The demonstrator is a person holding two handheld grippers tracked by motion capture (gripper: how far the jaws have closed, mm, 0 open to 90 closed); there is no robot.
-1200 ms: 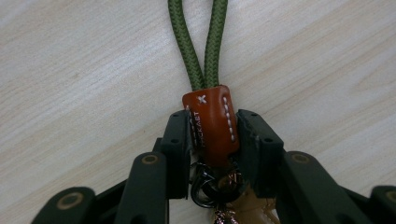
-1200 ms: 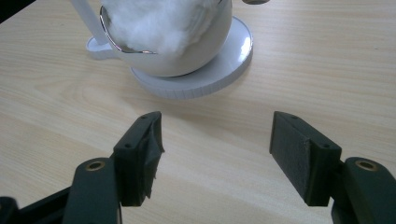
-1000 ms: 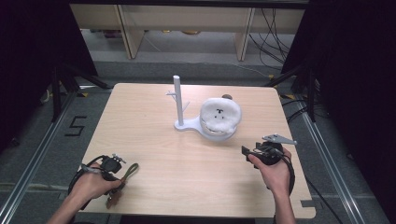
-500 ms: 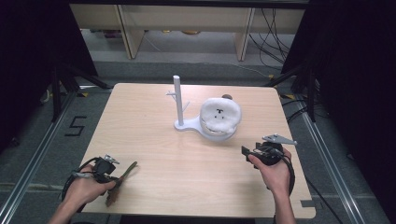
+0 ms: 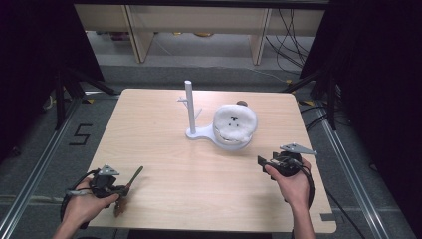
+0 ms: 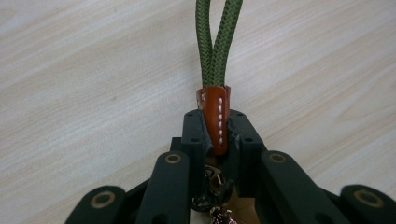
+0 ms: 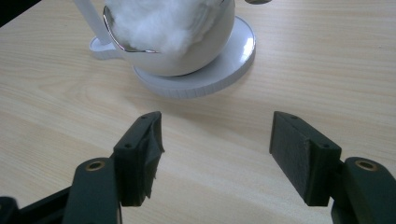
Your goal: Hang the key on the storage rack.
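Pale wood-grain table (image 5: 164,129) stands on a grey floor, with shelving at the far side and dark frames to left and right.

At the near left corner lies a keychain: a doubled green cord (image 6: 215,42) runs away from a brown stitched leather tab (image 6: 216,119), and metal fittings hang below the tab between the jaws, too dark to make out. The left gripper (image 6: 215,128) is clenched on that tab, jaws pressed against both its sides. In the high view the cord (image 5: 135,175) lies on the wood, angled away from the left gripper (image 5: 118,190), which the person's left hand (image 5: 84,206) holds just above the table's near edge.

Near the middle of the table stands a white stand (image 5: 190,107), an upright post with short pegs on a flat base. Its round base plate (image 7: 219,65) carries a white bowl (image 5: 234,127) topped with white fluff bearing small dark marks.

The right gripper (image 7: 215,154) hangs released, its jaws wide apart over bare wood, pointing toward the bowl and apart from it. From above it sits at the near right of the table (image 5: 266,162), held by the right hand (image 5: 293,184).
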